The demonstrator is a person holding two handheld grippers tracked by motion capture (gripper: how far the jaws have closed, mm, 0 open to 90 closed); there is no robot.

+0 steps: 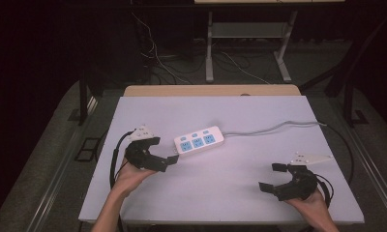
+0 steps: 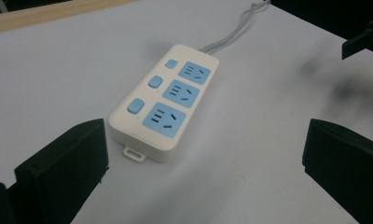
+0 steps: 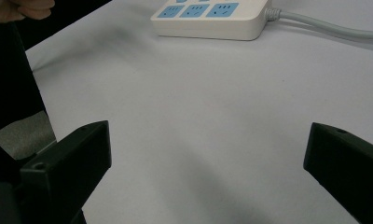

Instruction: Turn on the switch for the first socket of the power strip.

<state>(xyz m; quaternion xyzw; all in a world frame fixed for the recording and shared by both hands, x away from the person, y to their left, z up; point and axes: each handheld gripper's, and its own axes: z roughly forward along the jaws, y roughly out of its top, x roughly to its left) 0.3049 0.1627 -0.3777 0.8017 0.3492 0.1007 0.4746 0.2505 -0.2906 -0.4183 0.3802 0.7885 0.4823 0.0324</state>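
Listing from the left edge of the desk [image 1: 148,203]: the left gripper [image 1: 166,155], held in the person's left hand, jaws spread wide and empty, their tips just beside the near end of the power strip [image 1: 199,139] but not touching it. Next, the power strip itself: white body, three blue sockets, three small blue switches, lying flat near the middle of the desk, somewhat toward the far edge, nothing plugged in. Its grey cable [image 1: 278,127] trails off toward the right edge. Last, near the front right corner, the right gripper [image 1: 271,177], jaws likewise wide and holding nothing, well apart from the strip. Status, as a judgement: an approach by the left gripper is under way; no grasp made, no switch visibly pressed, the strip apparently untouched, so nearly all the work is left.
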